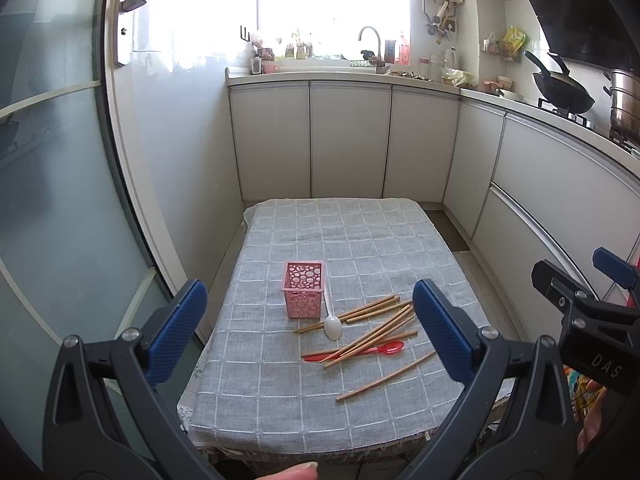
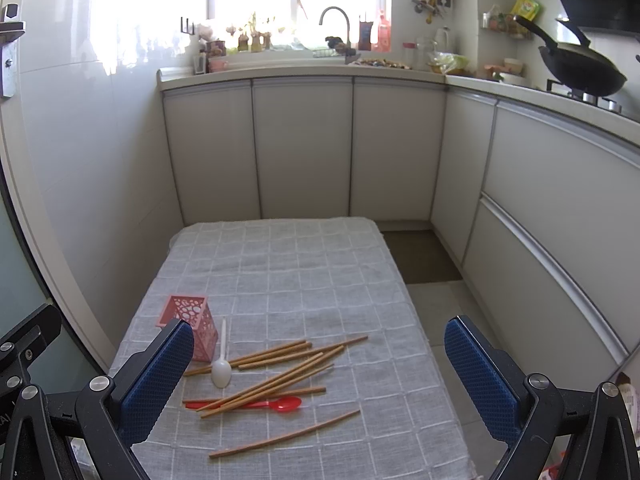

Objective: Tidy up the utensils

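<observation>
A pink perforated holder [image 1: 303, 289] [image 2: 191, 330] stands upright on a table with a grey checked cloth [image 1: 340, 240] [image 2: 300, 264]. Right of it lie several wooden chopsticks [image 1: 372, 330] [image 2: 276, 376], scattered and crossing. A white spoon [image 1: 332, 322] [image 2: 221, 366] lies beside the holder. A red spoon [image 1: 360, 351] [image 2: 260, 404] lies partly under the chopsticks. One chopstick [image 1: 386, 376] [image 2: 284, 434] lies apart, nearest me. My left gripper [image 1: 310, 328] is open and empty above the table's near edge. My right gripper [image 2: 316, 380] is open and empty; it also shows at the right of the left wrist view.
White kitchen cabinets [image 1: 348, 140] [image 2: 304, 144] run behind and right of the table. A counter with a sink tap [image 1: 370, 40] [image 2: 336, 20] and a wok [image 1: 560, 88] [image 2: 580, 68] lies beyond. A glass door [image 1: 52, 160] stands left. Floor [image 2: 432, 264] shows right of the table.
</observation>
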{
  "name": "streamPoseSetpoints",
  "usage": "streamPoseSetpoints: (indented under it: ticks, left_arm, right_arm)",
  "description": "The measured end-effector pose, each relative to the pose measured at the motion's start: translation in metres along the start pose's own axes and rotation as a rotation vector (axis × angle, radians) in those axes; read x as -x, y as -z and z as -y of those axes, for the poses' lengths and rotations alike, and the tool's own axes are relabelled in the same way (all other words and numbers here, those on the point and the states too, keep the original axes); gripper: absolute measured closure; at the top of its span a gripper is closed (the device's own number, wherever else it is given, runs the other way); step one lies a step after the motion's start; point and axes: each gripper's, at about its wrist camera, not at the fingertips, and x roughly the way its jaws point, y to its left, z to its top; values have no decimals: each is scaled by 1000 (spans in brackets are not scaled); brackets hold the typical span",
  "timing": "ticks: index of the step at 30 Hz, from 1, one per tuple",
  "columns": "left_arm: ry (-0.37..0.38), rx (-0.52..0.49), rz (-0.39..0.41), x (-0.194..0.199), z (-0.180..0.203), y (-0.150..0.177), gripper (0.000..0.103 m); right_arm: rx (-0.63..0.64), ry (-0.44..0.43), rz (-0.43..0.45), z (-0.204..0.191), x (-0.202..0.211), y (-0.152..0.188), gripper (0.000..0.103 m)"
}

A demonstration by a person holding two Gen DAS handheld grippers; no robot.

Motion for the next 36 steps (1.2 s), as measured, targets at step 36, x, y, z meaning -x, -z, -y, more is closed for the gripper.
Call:
streamPoseSetpoints:
  ticks: [36]
  left_arm:
    - [-28,-121,-74,-95,10,-5,1]
  right_arm:
    - [-63,-57,-211,17,-94,-14,0]
